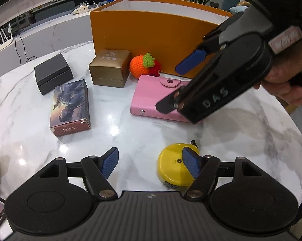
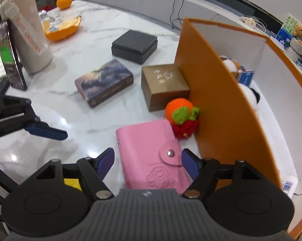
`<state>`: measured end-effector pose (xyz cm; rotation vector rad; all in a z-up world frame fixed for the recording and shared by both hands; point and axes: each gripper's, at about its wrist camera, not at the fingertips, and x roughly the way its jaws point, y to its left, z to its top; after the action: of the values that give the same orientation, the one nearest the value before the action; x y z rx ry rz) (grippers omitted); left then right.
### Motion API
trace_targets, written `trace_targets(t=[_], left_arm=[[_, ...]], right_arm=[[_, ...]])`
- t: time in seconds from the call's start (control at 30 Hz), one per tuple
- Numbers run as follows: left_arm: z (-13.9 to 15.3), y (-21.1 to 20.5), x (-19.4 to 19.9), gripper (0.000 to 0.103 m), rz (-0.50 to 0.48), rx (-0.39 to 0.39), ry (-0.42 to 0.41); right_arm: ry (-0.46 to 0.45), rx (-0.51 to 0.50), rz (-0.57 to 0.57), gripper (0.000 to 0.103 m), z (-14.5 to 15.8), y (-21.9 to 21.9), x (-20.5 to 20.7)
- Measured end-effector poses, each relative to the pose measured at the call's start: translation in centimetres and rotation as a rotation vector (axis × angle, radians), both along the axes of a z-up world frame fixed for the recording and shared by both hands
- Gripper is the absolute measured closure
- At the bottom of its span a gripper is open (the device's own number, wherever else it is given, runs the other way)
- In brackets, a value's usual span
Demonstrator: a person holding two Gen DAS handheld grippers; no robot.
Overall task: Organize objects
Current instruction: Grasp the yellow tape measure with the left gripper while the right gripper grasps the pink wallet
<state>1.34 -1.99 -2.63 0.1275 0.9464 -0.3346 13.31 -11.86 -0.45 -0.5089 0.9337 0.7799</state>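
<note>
A pink snap wallet [image 2: 151, 156] lies flat on the marble table [image 2: 94, 30] beside the tall orange box [image 2: 221, 100]. My right gripper [image 2: 147, 160] hovers over it, open, one pad on either side and neither pressing; the left wrist view shows this gripper [image 1: 169, 88] above the wallet [image 1: 148, 98]. My left gripper [image 1: 151, 160] is open low over the table, its right finger in front of a yellow tape measure [image 1: 171, 170]. A crocheted orange and strawberry [image 2: 181, 116] rest against the orange box wall. Plush toys [image 2: 231, 64] sit inside the box.
A gold box [image 2: 163, 84], a black box [image 2: 133, 46] and a picture-printed box [image 2: 104, 82] lie further out on the table. At the far left stand a beige bottle [image 2: 28, 38] and a propped phone [image 2: 10, 60], with orange peel [image 2: 60, 28] behind.
</note>
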Motion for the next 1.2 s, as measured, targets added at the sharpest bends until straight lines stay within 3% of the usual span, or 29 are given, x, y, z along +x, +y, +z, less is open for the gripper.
trace_targets(t=[0.3, 0.57, 0.83, 0.93, 1.1, 1.2], left_arm=[[-0.2, -1.0, -0.5, 0.021, -0.042, -0.031, 0.018], [-1.5, -1.9, -0.8, 0.021, -0.064, -0.015, 0.051], [-1.7, -2.2, -1.1, 0.024, -0.076, 0.022, 0.017], [-1.8, -2.5, -1.3, 0.024, -0.09, 0.051, 0.002], [-1.8, -2.3, -1.1, 0.025, -0.092, 0.045, 0.01], [-1.7, -2.3, -1.1, 0.025, -0.089, 0.045, 0.01]], right_arm=[[0.009, -0.042, -0.006, 0.023, -1.8, 0.2, 0.5], [0.005, -0.047, -0.002, 0.018, -2.3, 0.3, 0.7], [-0.021, -0.073, 0.016, 0.014, -3.0, 0.8, 0.3], [-0.02, -0.093, 0.023, 0.014, -3.0, 1.1, 0.1], [0.077, -0.072, 0.068, 0.018, -2.2, 1.2, -0.5], [0.062, -0.038, 0.041, 0.025, -1.9, 1.3, -0.7]])
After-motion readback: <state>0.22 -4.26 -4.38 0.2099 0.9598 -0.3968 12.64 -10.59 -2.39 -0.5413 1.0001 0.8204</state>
